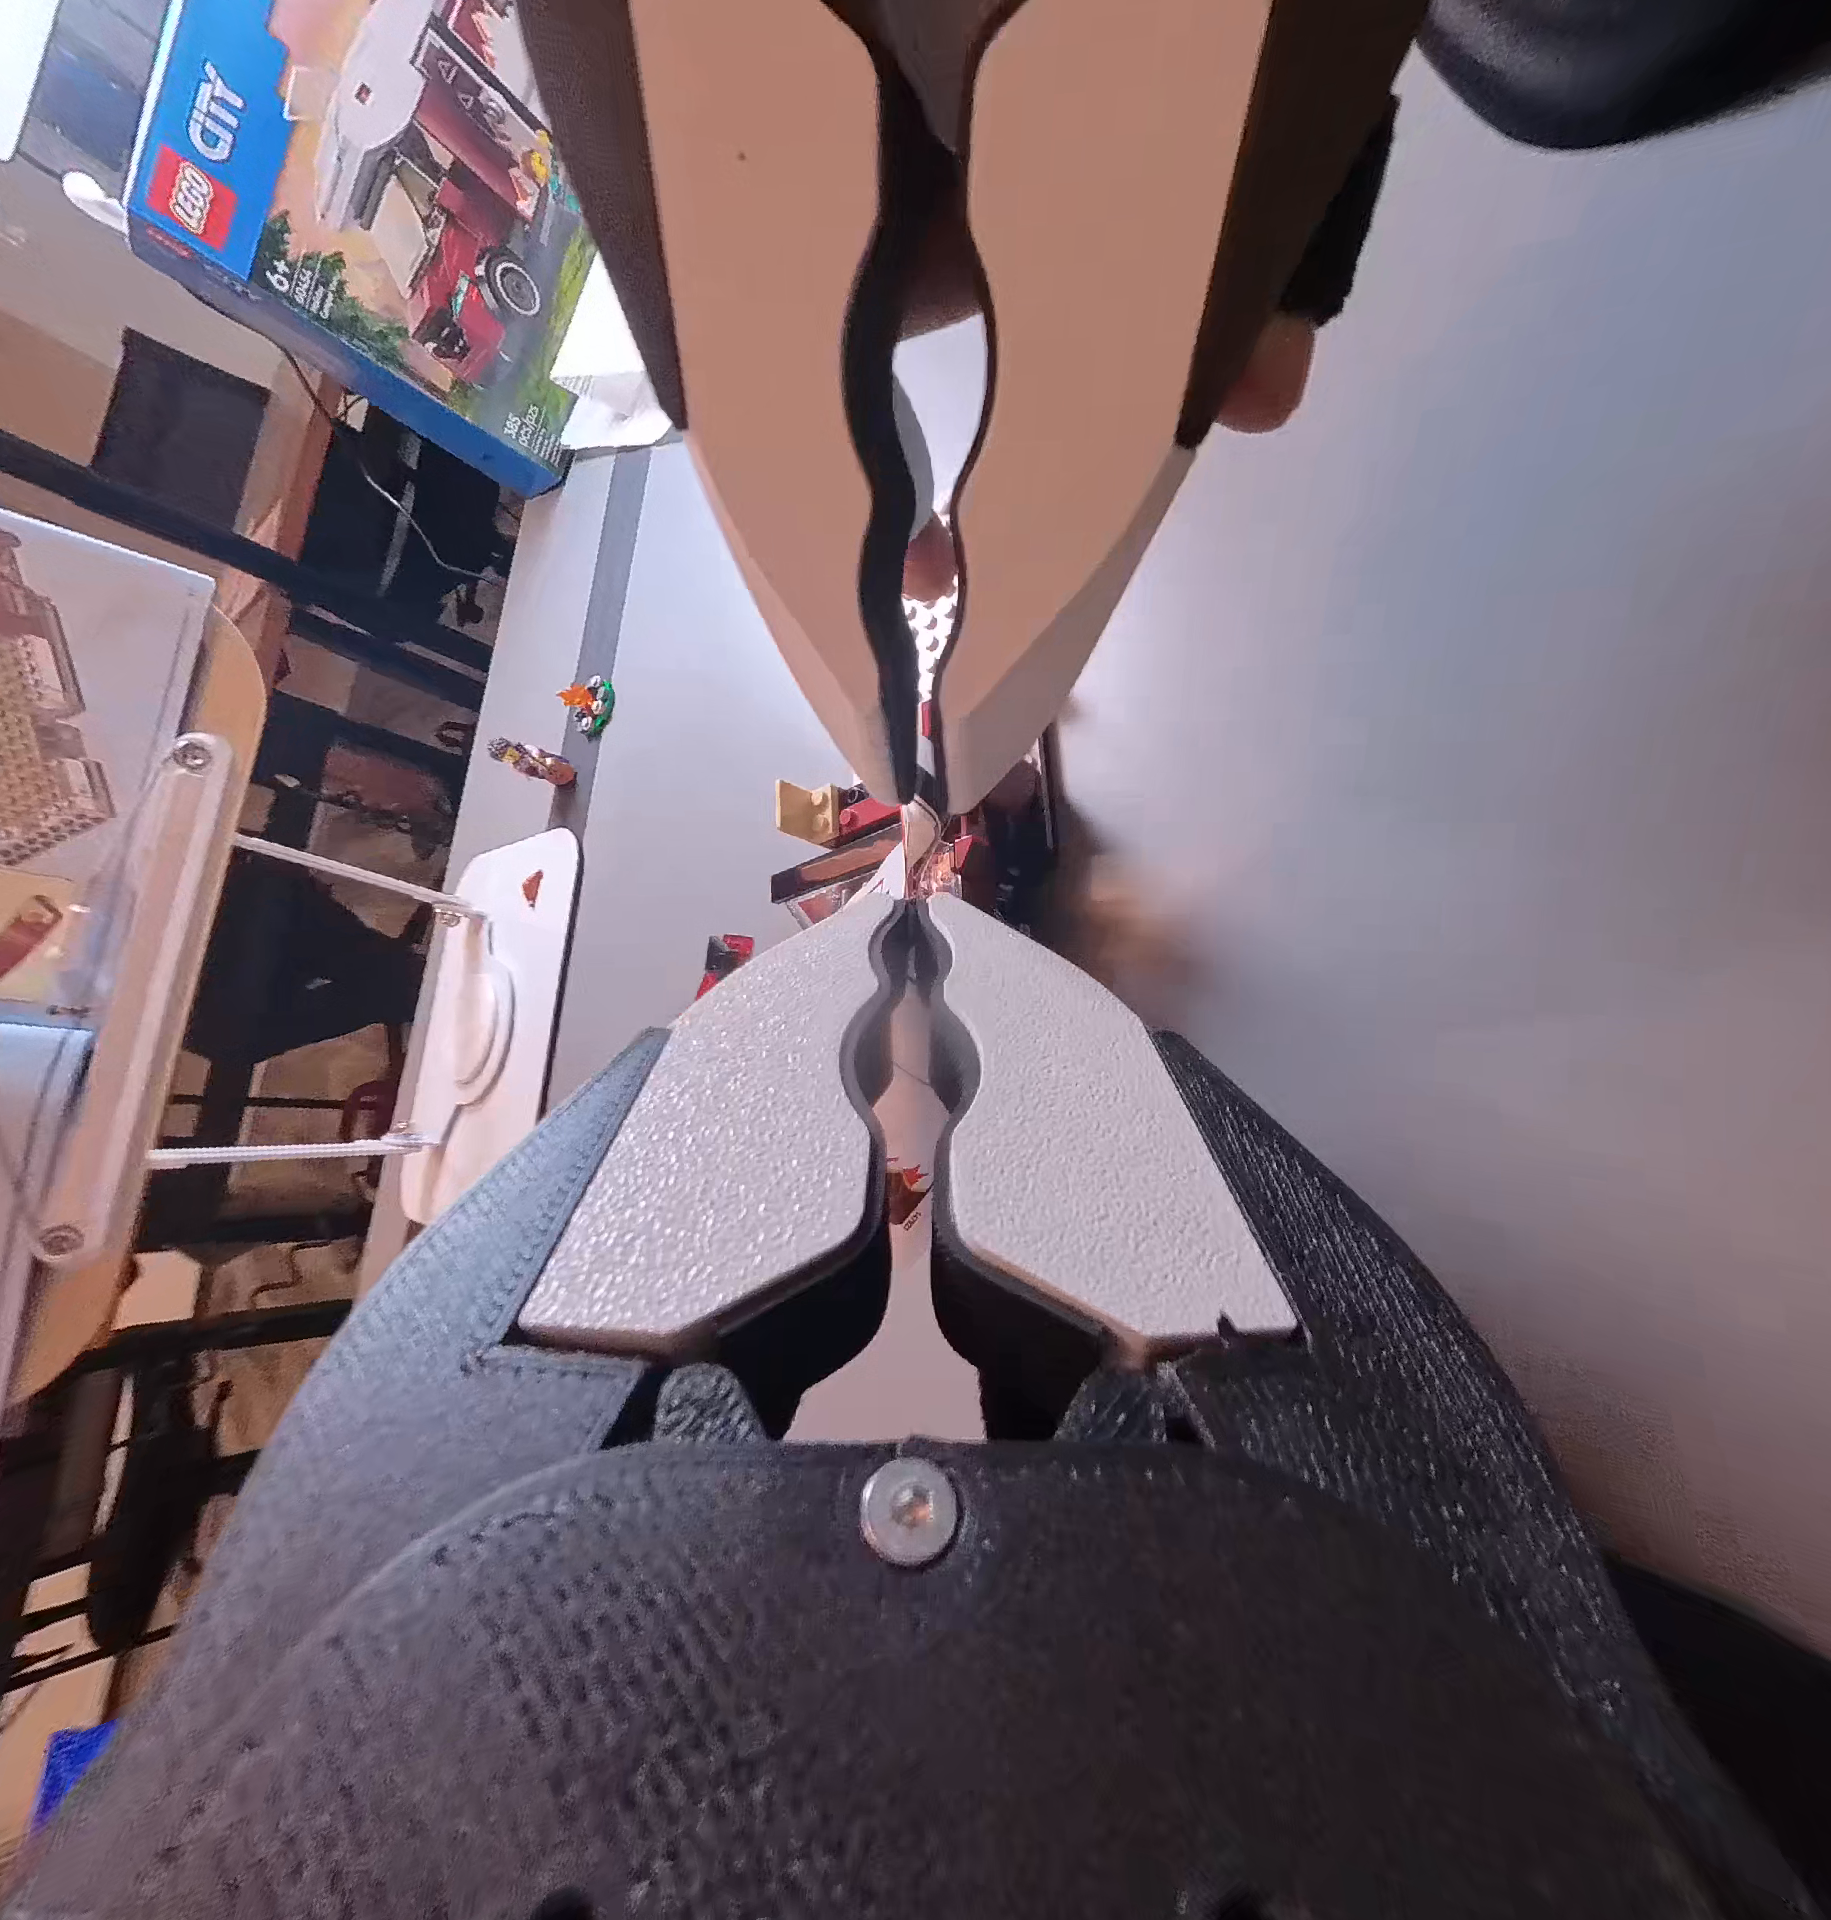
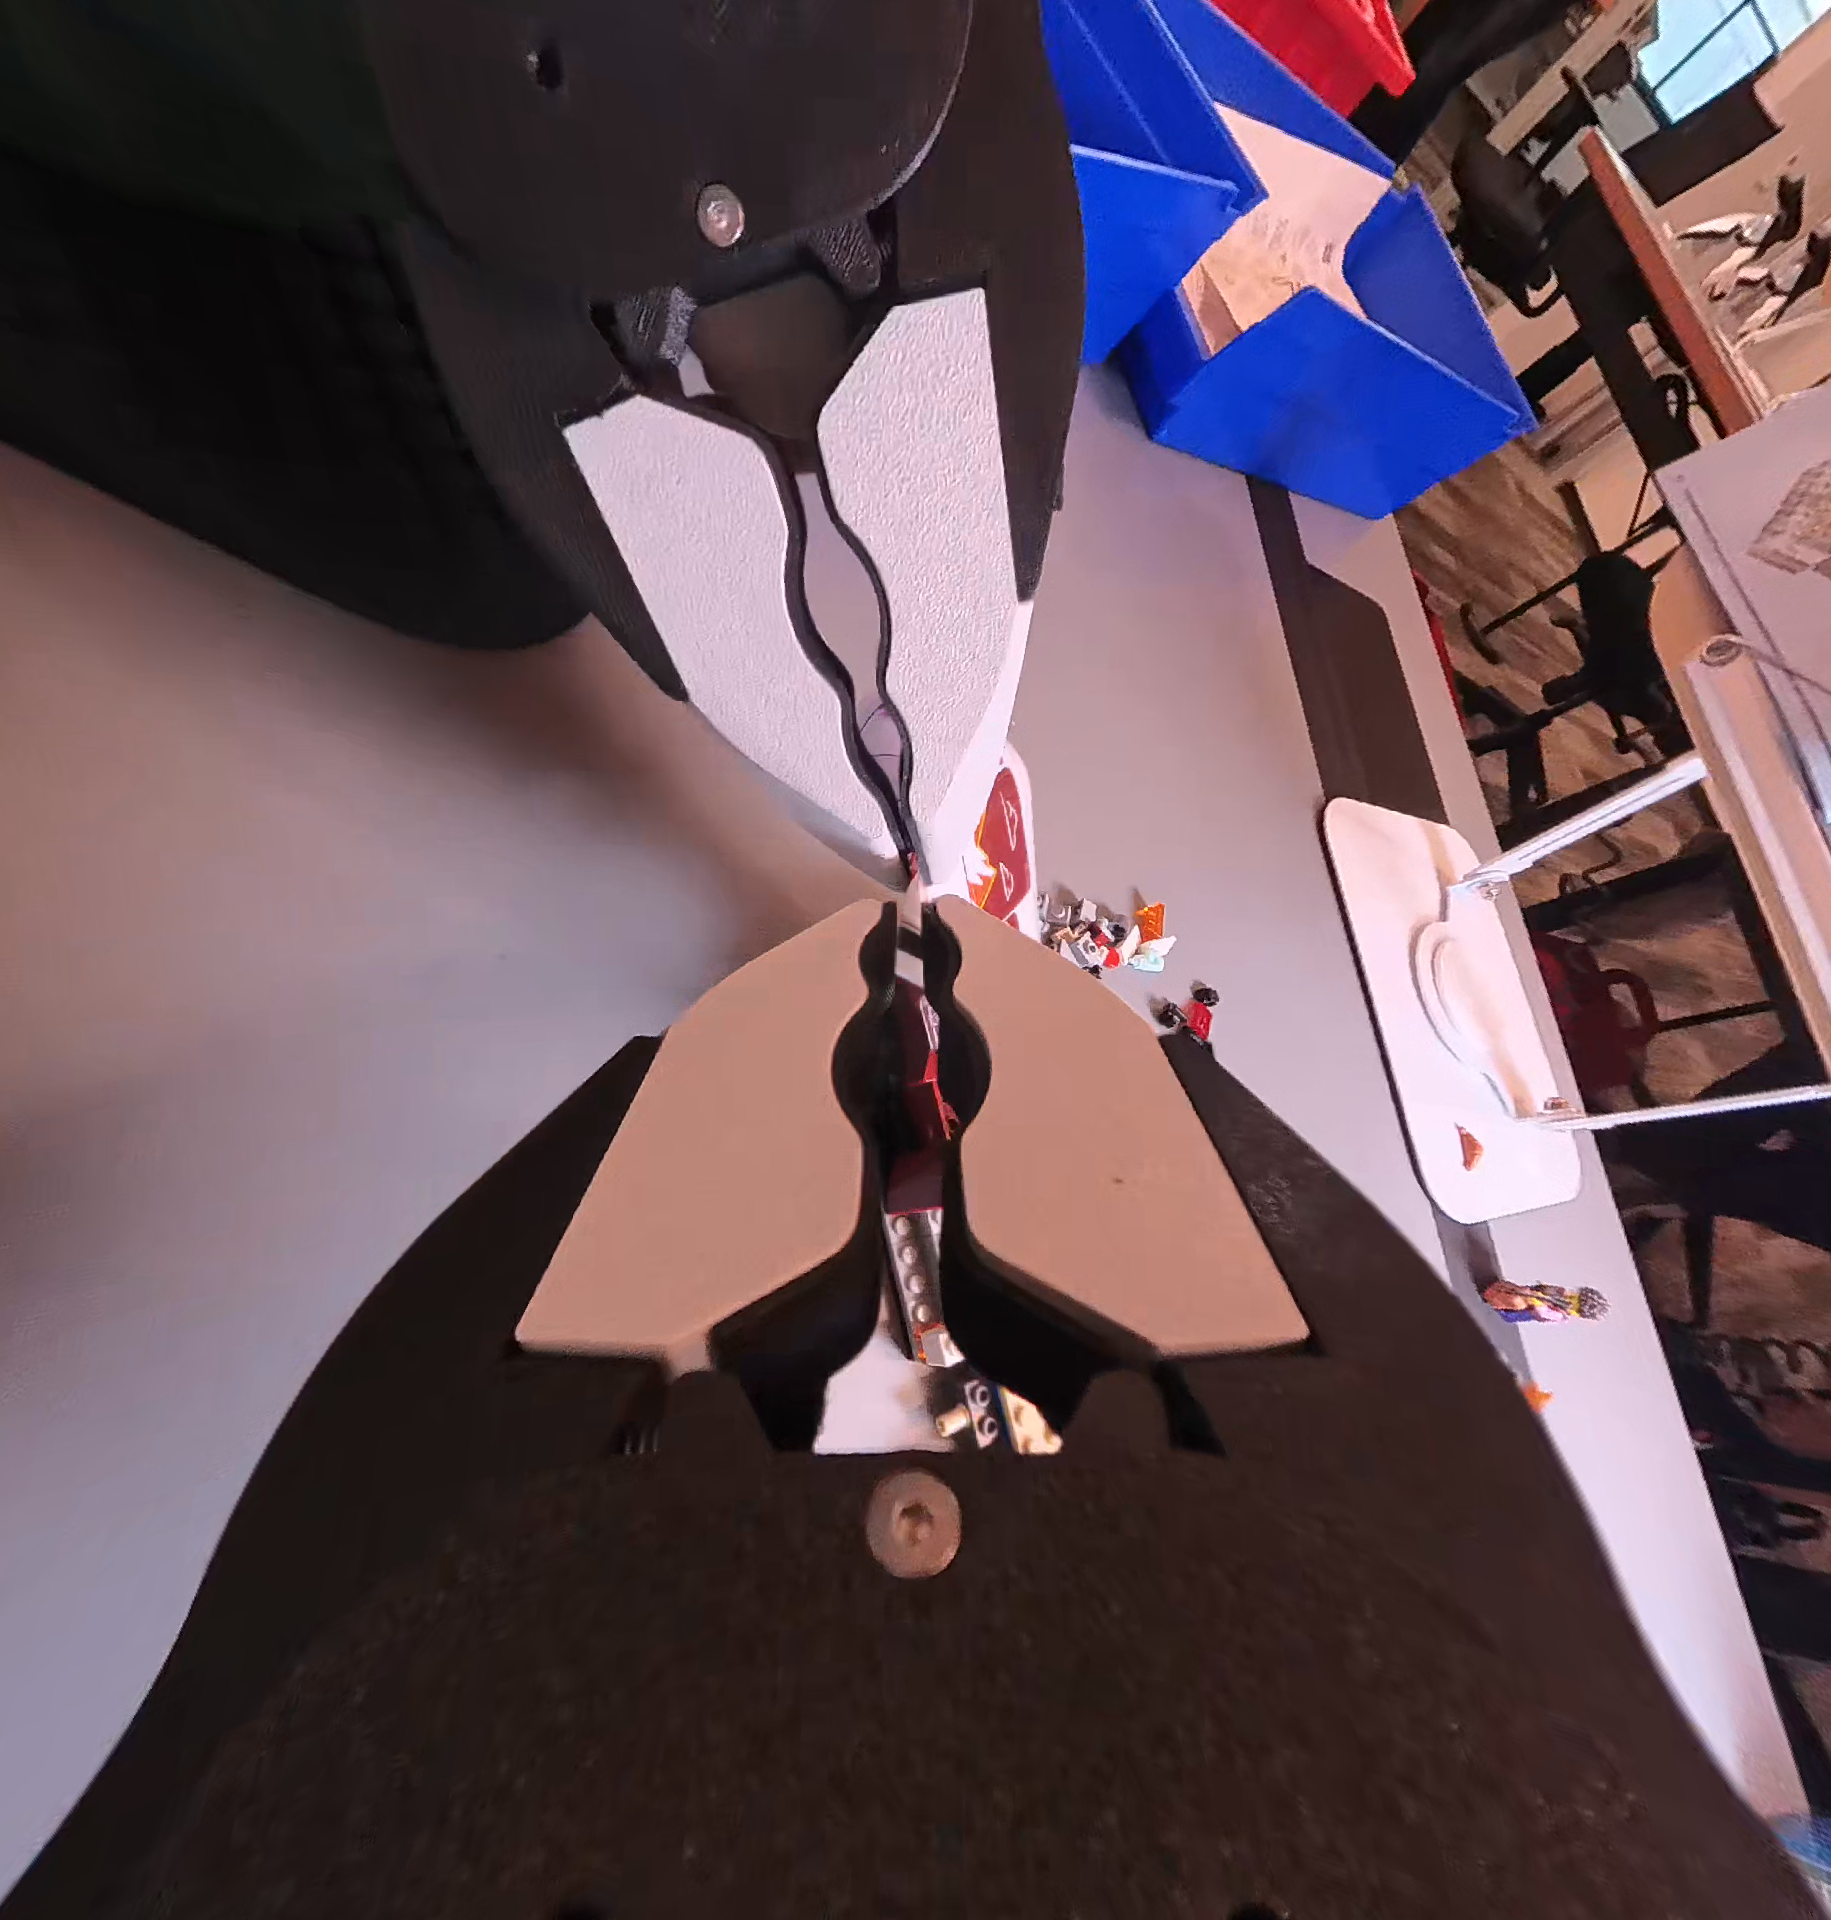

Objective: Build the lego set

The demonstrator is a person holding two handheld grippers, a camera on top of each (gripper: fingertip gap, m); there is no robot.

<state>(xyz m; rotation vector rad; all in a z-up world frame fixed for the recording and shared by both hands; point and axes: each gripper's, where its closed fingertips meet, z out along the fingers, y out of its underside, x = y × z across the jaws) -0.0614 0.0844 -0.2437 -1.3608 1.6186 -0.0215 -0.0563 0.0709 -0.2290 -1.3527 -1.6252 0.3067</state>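
The sticker sheet (image 1: 916, 847) is being pinched between the two grippers, tip to tip: the left gripper (image 1: 913, 914) is clenching one edge, while the right gripper (image 2: 911, 914) is nipping what looks like a sticker on it (I judge a peel is under way). Just past the fingertips, the dark red model (image 1: 984, 852) is sitting partly built on the desk (image 2: 1181, 644). Off to one side of the fingers, loose pieces (image 2: 1103, 930) are lying unsorted, so much building remains. Farther out, a minifigure (image 1: 532, 764), the box (image 1: 360, 218) and blue bins (image 2: 1306, 343) are waiting.
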